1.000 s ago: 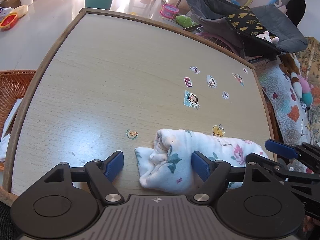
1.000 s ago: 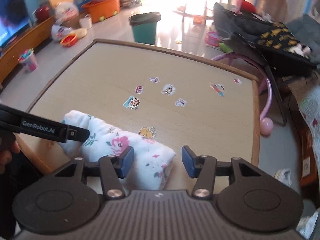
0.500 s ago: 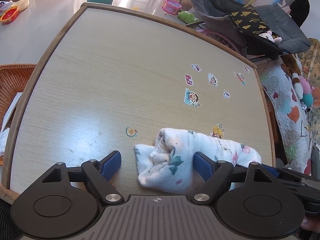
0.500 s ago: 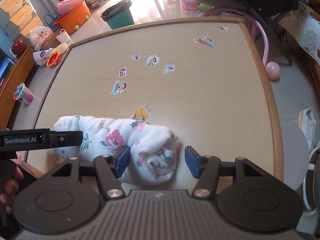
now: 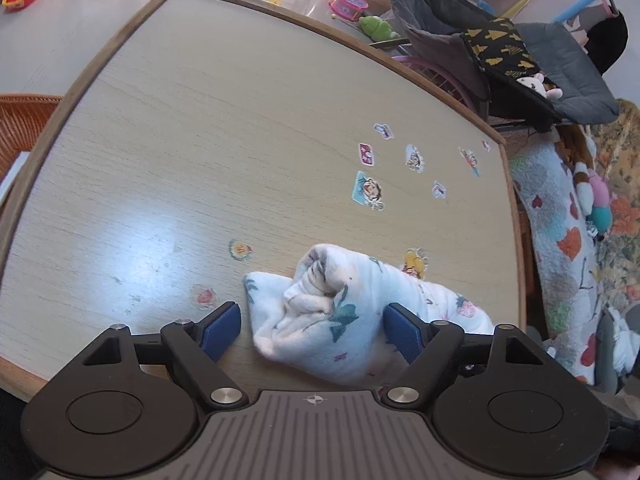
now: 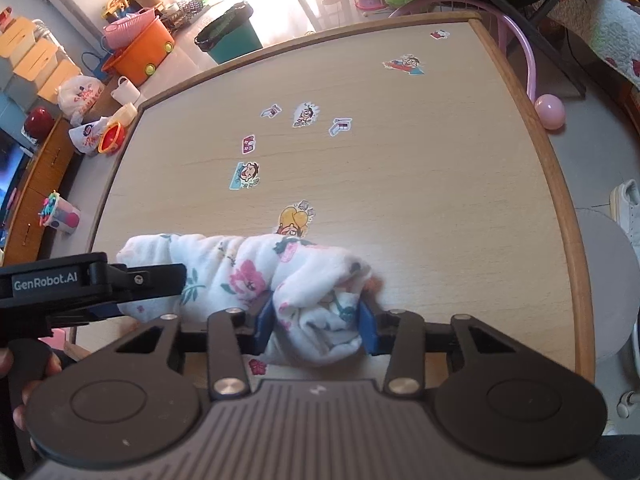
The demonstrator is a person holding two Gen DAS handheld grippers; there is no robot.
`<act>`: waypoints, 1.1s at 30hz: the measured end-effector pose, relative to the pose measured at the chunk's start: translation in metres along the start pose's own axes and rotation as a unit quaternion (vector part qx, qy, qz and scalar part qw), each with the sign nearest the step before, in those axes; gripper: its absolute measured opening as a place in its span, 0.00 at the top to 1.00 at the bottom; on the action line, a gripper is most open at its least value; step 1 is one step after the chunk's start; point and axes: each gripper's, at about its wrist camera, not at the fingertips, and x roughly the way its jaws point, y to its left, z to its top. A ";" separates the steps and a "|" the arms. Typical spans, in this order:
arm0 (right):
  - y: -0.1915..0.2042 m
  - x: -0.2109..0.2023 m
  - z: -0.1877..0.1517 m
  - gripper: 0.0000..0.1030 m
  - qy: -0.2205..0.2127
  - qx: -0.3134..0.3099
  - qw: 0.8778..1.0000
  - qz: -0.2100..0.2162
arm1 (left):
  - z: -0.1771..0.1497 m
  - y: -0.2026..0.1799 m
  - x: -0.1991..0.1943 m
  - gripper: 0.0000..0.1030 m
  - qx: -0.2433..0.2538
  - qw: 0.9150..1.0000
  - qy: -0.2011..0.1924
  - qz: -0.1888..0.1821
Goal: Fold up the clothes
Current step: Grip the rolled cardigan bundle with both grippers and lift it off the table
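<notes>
A white floral garment (image 5: 340,316), rolled into a long bundle, lies near the front edge of the wooden table (image 5: 200,140). My left gripper (image 5: 312,330) stands open with its blue pads on either side of the bundle's left end, not pressing it. In the right wrist view the same garment (image 6: 248,276) stretches leftward, and my right gripper (image 6: 316,326) is shut on its right end, the cloth bunched between the blue pads. The left gripper's black body (image 6: 80,284) shows at the left there, held by a person's hand (image 6: 24,396).
Several cartoon stickers (image 5: 368,190) dot the tabletop. An orange wicker basket (image 5: 24,120) sits off the table's left edge. Beyond the far edge are a dark baby bouncer (image 5: 500,56), a teal bin (image 6: 232,36) and toys; a patterned quilt (image 5: 568,240) lies to the right.
My right gripper has moved in and shut on the garment's right end. The left gripper stayed open around the left end, drawing slightly closer.
</notes>
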 end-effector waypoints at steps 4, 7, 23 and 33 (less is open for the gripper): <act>0.003 -0.001 -0.001 0.66 -0.002 -0.005 1.000 0.002 | -0.004 -0.002 0.006 0.29 -0.012 0.999 0.004 -0.031; 0.004 -0.003 -0.002 0.70 -0.004 -0.009 1.000 0.001 | -0.008 -0.006 0.009 0.36 -0.011 0.999 0.000 -0.036; 0.027 -0.033 0.028 0.75 -0.046 -0.047 0.998 -0.006 | 0.015 -0.012 -0.012 0.51 -0.025 0.997 -0.026 -0.075; 0.045 -0.040 0.086 0.75 -0.095 -0.066 0.993 -0.006 | 0.072 -0.028 -0.035 0.51 -0.017 0.993 -0.081 -0.087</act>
